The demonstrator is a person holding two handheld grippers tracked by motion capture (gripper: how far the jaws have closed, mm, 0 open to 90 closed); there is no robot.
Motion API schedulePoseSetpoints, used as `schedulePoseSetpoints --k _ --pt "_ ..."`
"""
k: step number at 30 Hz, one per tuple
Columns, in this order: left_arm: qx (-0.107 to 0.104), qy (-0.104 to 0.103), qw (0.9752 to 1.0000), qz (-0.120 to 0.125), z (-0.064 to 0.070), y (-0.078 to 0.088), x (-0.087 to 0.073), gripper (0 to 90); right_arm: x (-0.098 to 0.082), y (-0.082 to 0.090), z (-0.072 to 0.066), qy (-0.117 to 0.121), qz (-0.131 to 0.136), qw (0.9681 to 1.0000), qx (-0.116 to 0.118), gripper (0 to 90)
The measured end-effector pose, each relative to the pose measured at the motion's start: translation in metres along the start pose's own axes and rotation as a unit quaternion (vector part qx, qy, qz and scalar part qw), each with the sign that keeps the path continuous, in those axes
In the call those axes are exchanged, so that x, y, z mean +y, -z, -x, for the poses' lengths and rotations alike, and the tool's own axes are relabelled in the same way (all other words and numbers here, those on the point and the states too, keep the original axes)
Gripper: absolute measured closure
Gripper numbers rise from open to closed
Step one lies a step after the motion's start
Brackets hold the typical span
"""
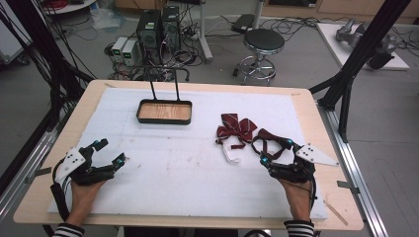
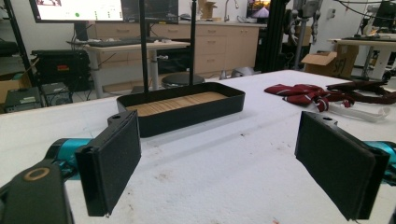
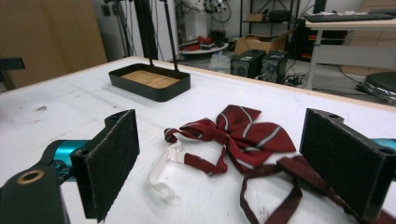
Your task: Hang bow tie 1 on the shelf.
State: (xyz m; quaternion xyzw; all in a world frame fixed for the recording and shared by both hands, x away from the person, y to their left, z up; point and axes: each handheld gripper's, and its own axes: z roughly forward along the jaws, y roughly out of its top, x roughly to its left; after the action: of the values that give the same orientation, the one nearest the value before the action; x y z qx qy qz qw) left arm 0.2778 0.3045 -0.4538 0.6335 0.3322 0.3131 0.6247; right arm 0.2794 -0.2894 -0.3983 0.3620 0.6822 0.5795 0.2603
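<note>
A dark red striped bow tie (image 1: pixel 236 128) (image 3: pixel 243 133) (image 2: pixel 303 92) lies on the white mat, right of centre, with a white clip strap (image 1: pixel 229 152) (image 3: pixel 163 172) at its near side. A second dark red bow (image 1: pixel 269 140) (image 3: pixel 289 186) lies beside it. My right gripper (image 1: pixel 275 151) (image 3: pixel 233 168) stands open just in front of the bows, its jaws either side of the second one's straps. My left gripper (image 1: pixel 110 150) (image 2: pixel 233 168) rests open at the mat's left, nothing between its jaws. A black tray with a wooden floor (image 1: pixel 142 117) (image 2: pixel 182 114) (image 3: pixel 149 81) sits at the back.
The tray carries a tall black wire handle (image 1: pixel 164 81). The white mat (image 1: pixel 188 168) covers most of the wooden table (image 1: pixel 306 98). Beyond the table are a stool (image 1: pixel 263 42), computer boxes (image 1: pixel 158 27) and cables on the floor.
</note>
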Motion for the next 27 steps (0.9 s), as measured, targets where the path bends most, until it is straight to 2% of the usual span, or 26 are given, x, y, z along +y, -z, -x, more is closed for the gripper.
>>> schedulePoseSetpoints --k 1,11,14,22,24,26,27 --pt "0.0 0.0 1.0 0.0 0.0 0.0 0.0 14.8 0.009 -0.005 -0.001 0.008 -0.009 0.9999 0.006 10.9" --pt "-0.001 0.0 1.0 0.0 0.0 0.0 0.0 14.8 0.035 -0.026 0.001 0.028 -0.043 0.9984 0.025 10.9" --pt "-0.001 0.0 1.0 0.0 0.0 0.0 0.0 14.8 0.039 -0.029 0.002 0.031 -0.046 0.998 0.03 11.0" --pt "0.0 0.0 1.0 0.0 0.0 0.0 0.0 14.8 0.058 -0.05 0.001 0.053 -0.079 0.9947 0.04 10.9" --pt "-0.001 -0.001 1.0 0.001 0.0 0.0 0.0 14.8 0.065 -0.061 0.001 0.064 -0.091 0.9929 0.044 11.0" --pt "0.0 0.0 1.0 0.001 0.0 0.0 0.0 14.8 0.067 -0.063 0.002 0.066 -0.093 0.9925 0.045 10.9" --pt "-0.001 0.0 1.0 0.001 0.0 0.0 0.0 14.8 0.07 -0.07 0.003 0.065 -0.102 0.9916 0.046 10.9"
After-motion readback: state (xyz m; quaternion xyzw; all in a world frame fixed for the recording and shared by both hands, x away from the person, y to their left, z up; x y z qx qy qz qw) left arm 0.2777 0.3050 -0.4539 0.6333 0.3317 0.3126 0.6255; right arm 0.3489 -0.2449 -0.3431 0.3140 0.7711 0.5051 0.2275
